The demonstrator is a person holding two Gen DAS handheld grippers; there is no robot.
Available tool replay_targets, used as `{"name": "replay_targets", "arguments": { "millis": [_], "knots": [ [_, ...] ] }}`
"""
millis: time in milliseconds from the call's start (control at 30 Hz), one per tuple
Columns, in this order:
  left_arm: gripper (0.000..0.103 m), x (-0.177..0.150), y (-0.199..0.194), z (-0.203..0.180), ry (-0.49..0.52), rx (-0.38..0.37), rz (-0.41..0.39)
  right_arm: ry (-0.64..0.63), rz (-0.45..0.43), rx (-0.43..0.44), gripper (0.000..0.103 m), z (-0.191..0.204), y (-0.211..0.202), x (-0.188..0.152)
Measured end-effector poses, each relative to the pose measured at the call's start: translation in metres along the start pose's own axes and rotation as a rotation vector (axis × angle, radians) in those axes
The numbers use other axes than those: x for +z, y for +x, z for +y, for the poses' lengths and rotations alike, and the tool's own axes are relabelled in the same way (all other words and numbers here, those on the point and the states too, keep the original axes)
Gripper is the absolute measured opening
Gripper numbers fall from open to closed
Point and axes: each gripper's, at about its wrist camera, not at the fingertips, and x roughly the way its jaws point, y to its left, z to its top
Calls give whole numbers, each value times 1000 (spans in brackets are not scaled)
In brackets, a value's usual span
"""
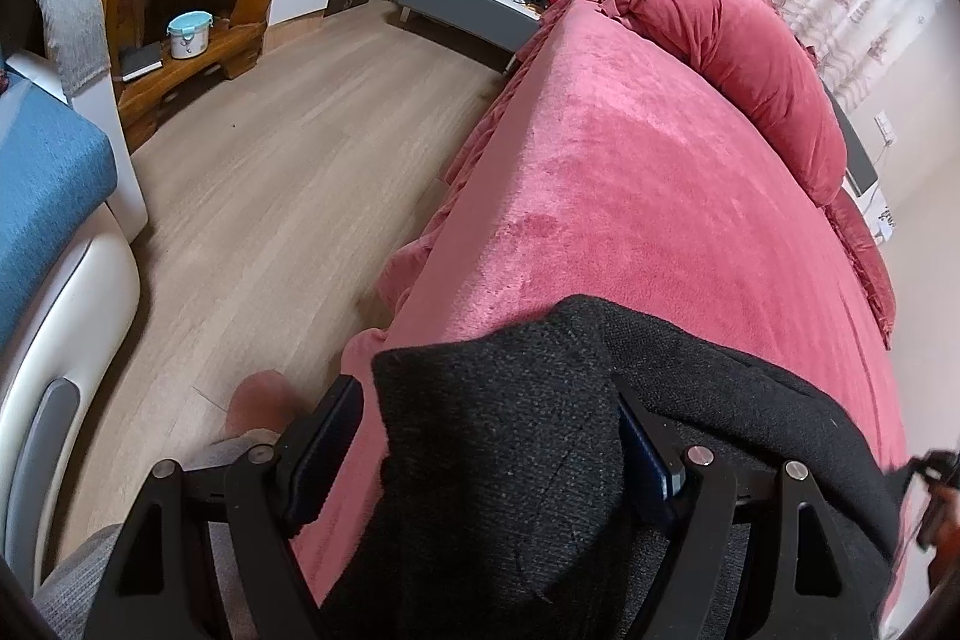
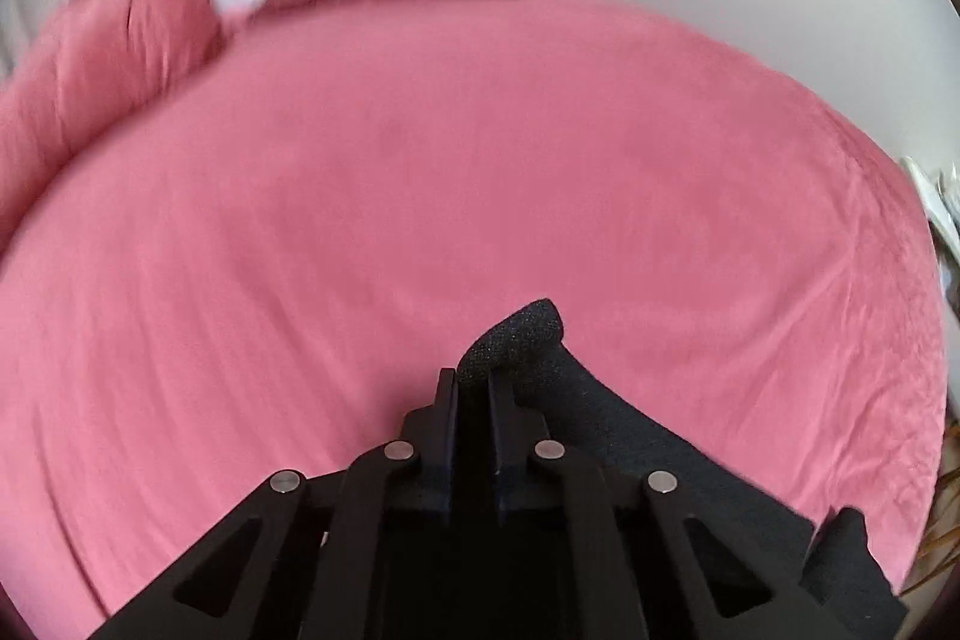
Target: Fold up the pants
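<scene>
Right wrist — right gripper (image 2: pixel 474 388) pinching pants (image 2: pixel 528 334), bed (image 2: pixel 420 160) beyond.

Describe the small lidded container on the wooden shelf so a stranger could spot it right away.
Start at the bed with the pink cover and look across the wooden floor to the brown wooden shelf unit by the far wall. On its low shelf stands a small white container with a turquoise lid, right of a dark book; it is the only pale, round thing there.
</scene>
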Motion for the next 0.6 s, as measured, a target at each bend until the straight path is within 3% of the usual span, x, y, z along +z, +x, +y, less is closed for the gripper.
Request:
{"name": "replay_targets", "arguments": {
  "millis": [100, 167, 267, 333, 367, 400, 533, 600],
  "knots": [
    [82, 0, 0, 0, -1, -10, 2, 113, -119, 81, 8, 4, -10, 35],
    [82, 0, 1, 0, -4, -13, 5, 164, -151, 106, 8, 13, -13, 42],
    [82, 1, 2, 3, -20, -29, 11, 214, -133, 118, 10, 20, 14, 35],
    [82, 1, 3, 3, -23, -31, 13, 221, -92, 143, 17, 34, 44, 22],
    [82, 1, 4, 3, -23, -32, 13, 206, -35, 134, 31, 37, 60, 17],
    [82, 1, 4, 3, -25, -33, 14, 192, 14, 117, 38, 36, 63, 7],
    [83, 1, 5, 6, -46, -52, 24, 163, -17, 157, 47, 29, 55, -11],
    [84, 1, 5, 7, -54, -55, 27, 139, 16, 173, 48, 25, 45, -21]
  ]
}}
